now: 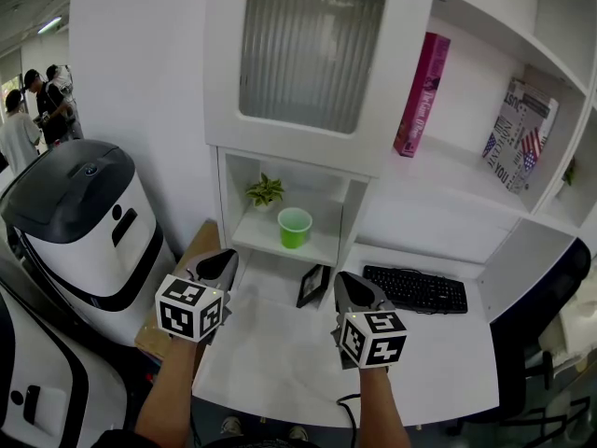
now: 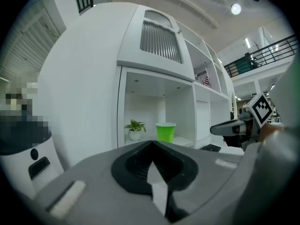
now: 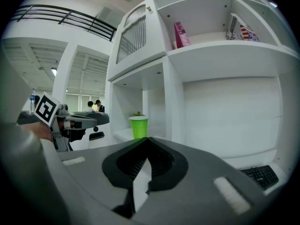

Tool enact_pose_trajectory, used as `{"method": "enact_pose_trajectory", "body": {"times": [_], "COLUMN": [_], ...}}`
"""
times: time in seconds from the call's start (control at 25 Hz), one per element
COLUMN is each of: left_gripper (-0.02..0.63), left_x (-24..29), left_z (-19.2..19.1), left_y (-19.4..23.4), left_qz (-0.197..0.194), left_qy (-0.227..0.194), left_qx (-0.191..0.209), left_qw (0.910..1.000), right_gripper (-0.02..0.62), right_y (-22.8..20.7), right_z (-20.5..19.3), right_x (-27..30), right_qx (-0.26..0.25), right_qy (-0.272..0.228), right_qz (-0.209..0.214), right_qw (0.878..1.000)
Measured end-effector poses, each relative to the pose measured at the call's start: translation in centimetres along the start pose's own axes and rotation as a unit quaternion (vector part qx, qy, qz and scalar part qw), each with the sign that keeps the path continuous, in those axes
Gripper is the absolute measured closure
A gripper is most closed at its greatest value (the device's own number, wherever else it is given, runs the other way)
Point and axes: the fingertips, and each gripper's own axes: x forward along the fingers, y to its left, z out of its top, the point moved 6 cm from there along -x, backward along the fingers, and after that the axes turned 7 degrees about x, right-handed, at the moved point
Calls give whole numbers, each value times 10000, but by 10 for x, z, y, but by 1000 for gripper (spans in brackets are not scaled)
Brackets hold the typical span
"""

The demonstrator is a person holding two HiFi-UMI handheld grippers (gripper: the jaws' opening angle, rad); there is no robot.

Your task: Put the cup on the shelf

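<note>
Room: white desk under a white wall unit of open cubbies; a ribbed-glass door closes the upper left one.
Shelf: the lowest cubby floor, left of centre, just above the desk.
Cup: green, upright on the shelf, just right of a small plant, apart from both grippers.
Left gripper: held over the desk below the shelf; jaws clenched tip to tip, nothing between them.
Right gripper: beside it, near the keyboard; jaws likewise pressed together and empty.
Hard to see: in the right gripper view only leaf tips of the plant show behind the cup.
Frame: stands under the shelf, its face too dark to read.
Cut off: the grey-topped machine at the left edge; the desk's near edge behind the arms.
Background: people far left, small and unclear.
Upper shelf: a pink book leans; its print is too small to read.
</note>
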Motion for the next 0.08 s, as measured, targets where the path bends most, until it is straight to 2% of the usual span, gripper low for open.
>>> {"method": "enact_pose_trajectory", "body": {"times": [0.08], "left_gripper": [606], "left_x": [0], "left_z": [0], "left_y": [-1], "left_qz": [-10], "left_qy": [2], "left_qx": [-3], "left_qw": [10000], "right_gripper": [571], "right_y": [1], "right_z": [0], "right_x": [0], "right_qx": [7], "right_qy": [0], "right_qz": [7], "right_qw": [10000]}}
